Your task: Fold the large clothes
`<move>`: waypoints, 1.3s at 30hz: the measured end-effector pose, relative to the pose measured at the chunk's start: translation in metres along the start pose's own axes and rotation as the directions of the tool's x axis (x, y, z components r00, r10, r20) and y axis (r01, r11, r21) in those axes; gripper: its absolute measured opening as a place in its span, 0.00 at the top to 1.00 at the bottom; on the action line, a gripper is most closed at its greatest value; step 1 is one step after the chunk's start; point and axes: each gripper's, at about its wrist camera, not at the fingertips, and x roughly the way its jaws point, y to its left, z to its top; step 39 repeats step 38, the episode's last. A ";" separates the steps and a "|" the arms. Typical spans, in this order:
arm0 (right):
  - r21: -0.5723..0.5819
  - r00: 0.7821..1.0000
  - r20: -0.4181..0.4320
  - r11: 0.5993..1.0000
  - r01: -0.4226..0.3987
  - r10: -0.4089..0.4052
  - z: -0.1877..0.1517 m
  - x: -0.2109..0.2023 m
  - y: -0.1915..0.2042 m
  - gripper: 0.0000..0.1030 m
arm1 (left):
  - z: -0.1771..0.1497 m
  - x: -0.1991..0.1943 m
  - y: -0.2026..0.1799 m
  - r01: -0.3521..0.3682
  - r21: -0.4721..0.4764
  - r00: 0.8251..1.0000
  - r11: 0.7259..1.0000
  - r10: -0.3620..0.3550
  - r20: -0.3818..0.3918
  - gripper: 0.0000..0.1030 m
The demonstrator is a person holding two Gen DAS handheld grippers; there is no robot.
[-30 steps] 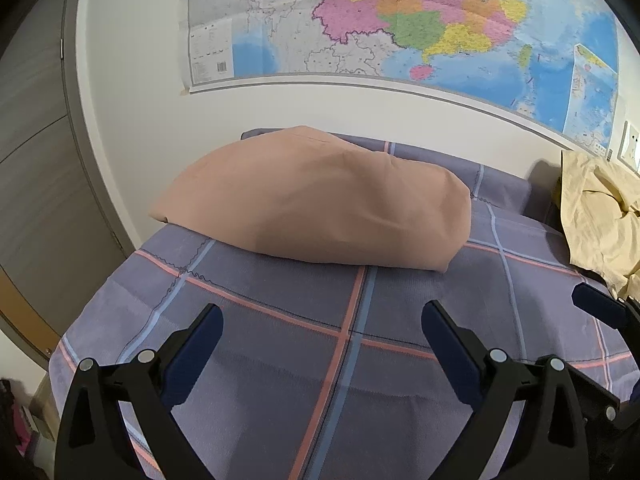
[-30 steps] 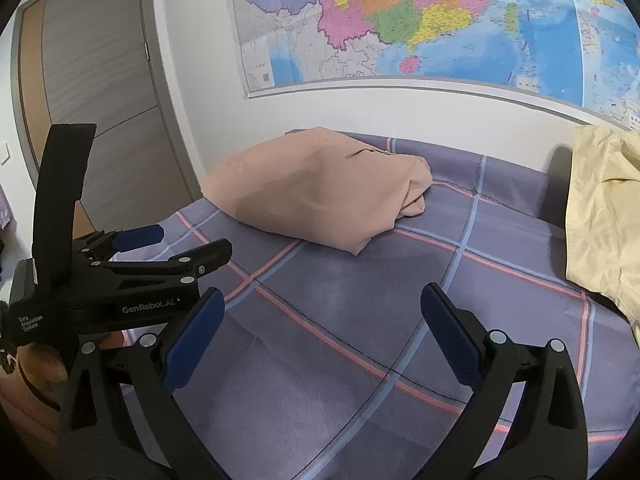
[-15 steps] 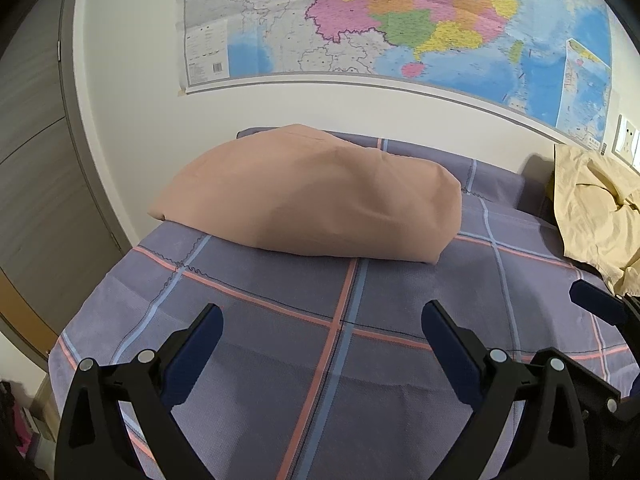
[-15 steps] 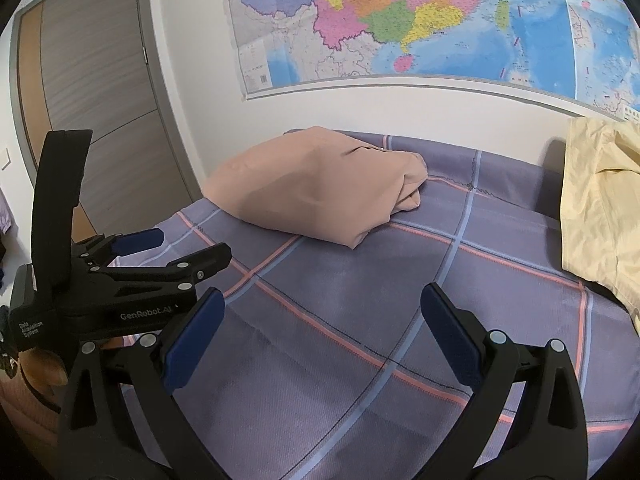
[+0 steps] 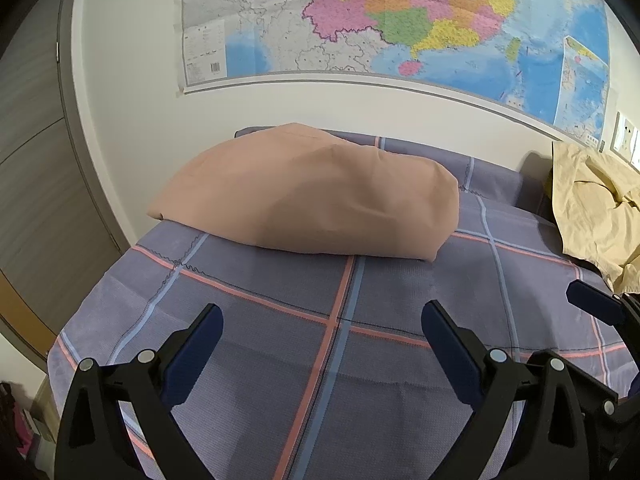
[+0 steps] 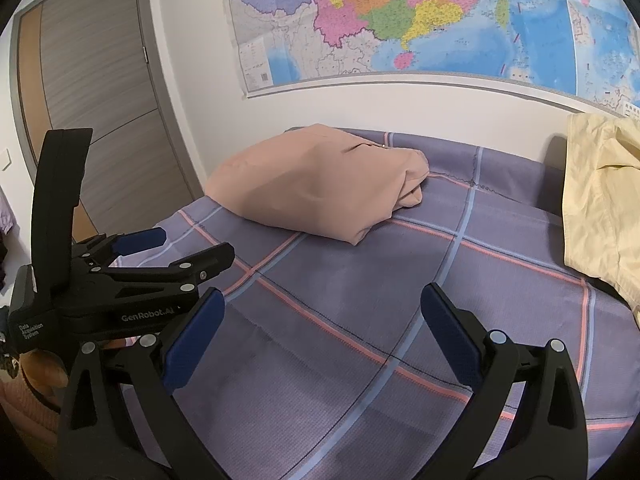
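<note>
Both hand-held grippers hover empty above the bed. From the left wrist view, the left hand-held gripper [image 5: 322,344] has its blue-padded jaws spread wide apart, with nothing between them but the checked bedsheet [image 5: 280,380] below. The right hand-held gripper [image 6: 322,340] is likewise wide open and holds nothing; its own view also catches the left one off to the side, over the near left corner of the bed, with a hand partly visible beneath it.

A folded peach-pink garment [image 5: 312,196] lies at the far left part of the bed, close to the wall, well apart from both sets of jaws. In the right wrist view its folded edge faces the camera and a bunched end points right. A pale yellow garment [image 6: 600,200] lies crumpled at the right edge of the bed, apart from the pink one, with bare sheet between them.

The sheet is purple-grey with pink and light-blue stripes crossing in large squares. On the wall above the bed hangs a large coloured map [image 5: 400,20]. A grey door [image 6: 100,80] stands to the left.
</note>
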 end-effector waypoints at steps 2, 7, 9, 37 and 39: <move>0.000 1.000 0.001 1.000 -0.001 0.001 0.000 -0.001 0.000 0.06 | 0.000 0.000 0.000 -0.002 0.001 1.000 1.000 0.002 -0.001 0.07; 0.002 1.000 0.001 1.000 -0.001 0.001 0.000 -0.001 0.000 0.06 | 0.000 0.001 0.000 0.002 0.001 1.000 1.000 -0.002 -0.001 0.07; 0.001 1.000 0.002 1.000 0.000 0.000 0.000 -0.001 0.001 0.06 | 0.000 0.001 -0.001 0.001 0.001 1.000 1.000 -0.001 -0.002 0.07; 0.027 1.000 0.018 0.999 0.018 -0.018 -0.004 -0.007 0.000 0.06 | -0.003 0.004 -0.010 0.035 -0.007 0.999 0.999 -0.035 -0.013 0.07; 0.032 1.000 0.021 0.999 0.021 -0.021 -0.005 -0.008 -0.002 0.06 | -0.003 0.004 -0.011 0.041 -0.008 0.999 0.999 -0.041 -0.016 0.07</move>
